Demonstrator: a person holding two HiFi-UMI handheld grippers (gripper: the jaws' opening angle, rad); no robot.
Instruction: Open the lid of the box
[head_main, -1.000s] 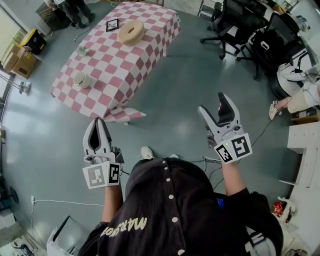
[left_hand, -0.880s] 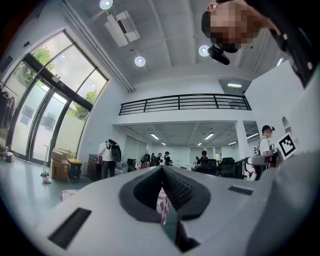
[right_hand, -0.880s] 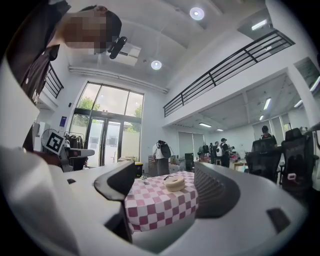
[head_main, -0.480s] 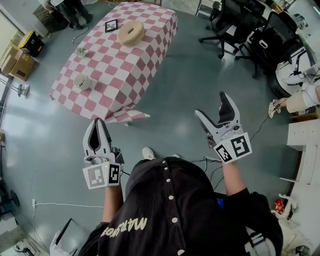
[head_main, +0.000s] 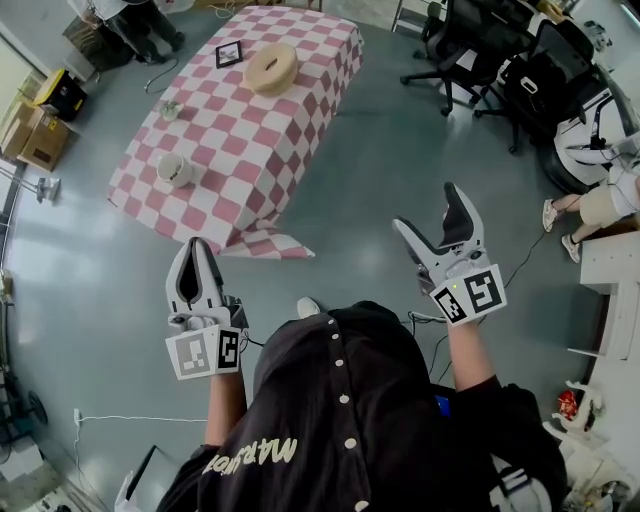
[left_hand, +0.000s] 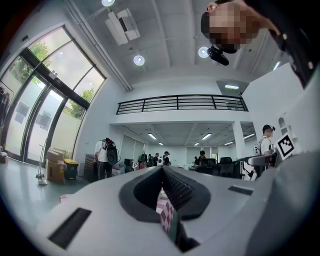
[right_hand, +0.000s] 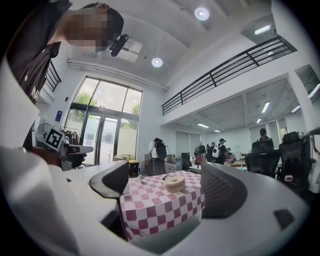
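Observation:
A round tan box (head_main: 270, 68) lies at the far end of a table with a red-and-white checked cloth (head_main: 240, 150), well ahead of me. It also shows between the right jaws as the round tan box (right_hand: 174, 184) on the checked table (right_hand: 160, 210). My right gripper (head_main: 430, 210) hangs in the air far short of the table. Its jaws are opening and nothing is between them. My left gripper (head_main: 195, 250) is shut and empty, also over the floor. A strip of checked cloth (left_hand: 165, 212) shows through its closed jaws.
On the table also stand a small white round pot (head_main: 175, 168), a black frame (head_main: 228, 53) and a small object (head_main: 170, 108). Office chairs (head_main: 480, 50) stand at the back right, cardboard boxes (head_main: 30, 125) at the left. A seated person's legs (head_main: 600, 200) reach in at the right.
The right gripper's jaws have spread wider. The table has shifted slightly in the head view as the person moves. The left gripper stays shut in the same place.

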